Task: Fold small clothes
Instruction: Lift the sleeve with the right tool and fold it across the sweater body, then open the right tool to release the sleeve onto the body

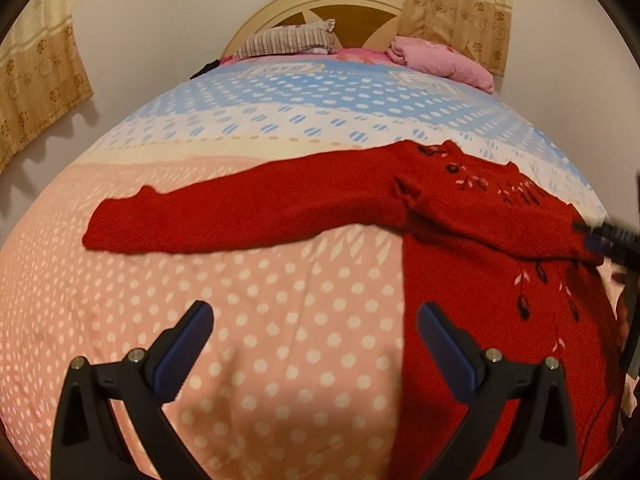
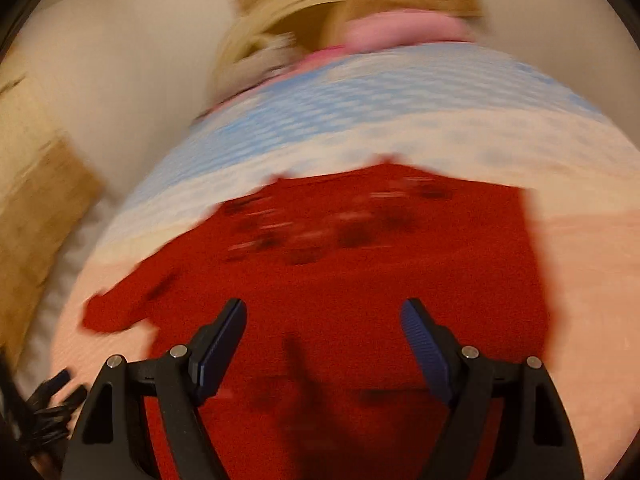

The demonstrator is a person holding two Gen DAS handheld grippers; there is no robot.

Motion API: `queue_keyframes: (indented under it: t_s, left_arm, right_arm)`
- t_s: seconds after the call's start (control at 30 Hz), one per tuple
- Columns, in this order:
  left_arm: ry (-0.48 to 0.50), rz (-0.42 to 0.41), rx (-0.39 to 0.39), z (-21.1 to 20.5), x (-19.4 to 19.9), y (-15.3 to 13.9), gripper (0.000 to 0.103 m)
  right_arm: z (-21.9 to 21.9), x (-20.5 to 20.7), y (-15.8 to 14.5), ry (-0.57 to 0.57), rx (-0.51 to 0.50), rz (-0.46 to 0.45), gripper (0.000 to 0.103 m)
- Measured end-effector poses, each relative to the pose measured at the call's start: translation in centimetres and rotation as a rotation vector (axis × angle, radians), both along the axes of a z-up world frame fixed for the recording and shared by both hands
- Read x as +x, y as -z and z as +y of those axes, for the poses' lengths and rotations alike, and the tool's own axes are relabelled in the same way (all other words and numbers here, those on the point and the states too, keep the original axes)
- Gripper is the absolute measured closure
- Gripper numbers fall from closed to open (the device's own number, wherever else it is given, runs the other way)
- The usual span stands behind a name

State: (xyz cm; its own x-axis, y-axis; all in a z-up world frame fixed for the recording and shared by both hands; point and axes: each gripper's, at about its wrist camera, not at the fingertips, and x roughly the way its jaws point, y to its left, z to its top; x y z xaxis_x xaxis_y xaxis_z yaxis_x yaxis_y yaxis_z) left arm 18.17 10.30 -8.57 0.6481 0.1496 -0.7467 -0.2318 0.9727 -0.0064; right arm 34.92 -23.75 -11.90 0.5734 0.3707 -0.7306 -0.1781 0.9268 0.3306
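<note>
A red knitted sweater with embroidered flowers lies on the bed. One sleeve stretches out flat to the left; the other sleeve is folded across the chest. My left gripper is open and empty, low over the sheet just left of the sweater's body. My right gripper is open and empty above the sweater's body; this view is blurred. The right gripper also shows at the right edge of the left wrist view, by the folded sleeve's cuff.
The bed has a pink, white and blue dotted sheet. A striped pillow and a pink folded blanket lie by the headboard. Curtains hang on both sides. The wall runs along the bed's left.
</note>
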Motion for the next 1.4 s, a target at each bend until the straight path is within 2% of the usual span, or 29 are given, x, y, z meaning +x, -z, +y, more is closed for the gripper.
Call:
queue_keyframes:
  t_s: [0.07,0.1,0.17,0.23,0.37,0.4,0.47,0.5,0.57,0.67,0.77,0.8,0.87,0.93,0.97,1.03,1.1,1.13,1.17,1.2,1.33,1.4]
  left_arm:
    - [0.009,-0.006,0.001,-0.4,0.1,-0.2,0.0]
    - [0.015,-0.008,0.003,-0.5,0.0,-0.2,0.0]
    - [0.018,0.001,0.014,-0.8,0.0,0.2,0.0]
    - [0.02,0.015,0.018,-0.9,0.1,0.7,0.0]
    - [-0.02,0.044,0.026,0.0,0.3,1.3,0.0]
    - [-0.027,0.065,0.005,0.6,0.5,1.6,0.0]
    - [-0.038,0.077,-0.036,1.7,0.4,1.8,0.0]
    - [-0.044,0.074,-0.042,2.3,0.2,1.8,0.0]
    - [-0.071,0.065,-0.023,3.2,-0.2,1.6,0.0]
    - [-0.123,0.073,-0.038,5.2,0.0,1.7,0.0]
    - [-0.173,0.073,-0.063,7.0,-0.2,1.6,0.0]
    - [-0.186,0.069,-0.066,7.5,-0.3,1.5,0.0]
    - [-0.221,0.052,-0.039,8.6,-0.8,1.2,0.0]
    - [-0.256,0.045,0.001,10.0,-0.8,1.1,0.0]
    - [-0.279,0.043,0.019,11.1,-0.8,1.1,0.0]
    - [-0.336,0.042,0.049,13.4,-1.0,1.2,0.0]
    - [-0.389,0.043,0.06,15.9,-1.2,1.4,0.0]
    - [-0.412,0.045,0.057,17.2,-1.2,1.6,0.0]
    - [-0.423,0.048,0.043,18.5,-1.3,1.8,0.0]
    - [-0.443,0.058,0.018,20.0,-1.3,2.1,0.0]
    - [-0.523,0.068,-0.081,24.4,-1.6,3.0,0.003]
    - [-0.541,0.047,-0.102,25.2,-1.8,2.9,0.003]
  right_arm:
    - [-2.0,0.4,2.1,0.02,-0.072,0.087,0.023]
    - [-2.7,0.2,2.9,0.018,-0.109,0.096,0.023]
    - [-2.9,-1.3,3.0,-0.05,-0.141,0.028,0.023]
    - [-2.8,-2.0,2.6,-0.063,-0.167,0.021,0.023]
    - [-2.9,-1.9,1.0,-0.049,-0.087,-0.013,0.023]
    - [-2.7,-1.5,1.2,-0.045,-0.098,-0.004,0.023]
    - [-1.5,-0.2,2.6,-0.038,-0.186,0.091,0.023]
    - [-1.1,-0.1,2.9,-0.042,-0.217,0.11,0.023]
    - [-0.3,-0.5,2.0,-0.016,-0.253,0.089,0.023]
    - [2.2,-0.8,0.6,-0.057,-0.234,0.059,0.023]
    - [6.8,-0.6,-0.8,-0.141,-0.235,0.007,0.023]
    - [8.2,-0.6,-1.2,-0.182,-0.182,-0.016,0.023]
    - [11.3,0.1,-1.7,-0.278,-0.012,-0.02,0.023]
    - [14.5,0.3,-1.4,-0.347,0.06,0.0,0.023]
    - [16.4,0.3,-0.9,-0.384,0.054,0.001,0.022]
    - [19.1,0.0,0.8,-0.425,-0.019,0.01,0.023]
    - [20.5,-0.7,3.3,-0.446,-0.052,0.077,0.022]
    - [20.6,-1.6,3.8,-0.446,-0.075,0.041,0.022]
    - [20.9,-2.8,3.9,-0.46,-0.124,-0.027,0.022]
    - [21.0,-3.1,4.2,-0.468,-0.147,-0.042,0.022]
    - [20.7,-3.2,4.6,-0.453,-0.13,-0.06,0.022]
    - [20.3,-3.5,4.7,-0.445,-0.118,-0.066,0.022]
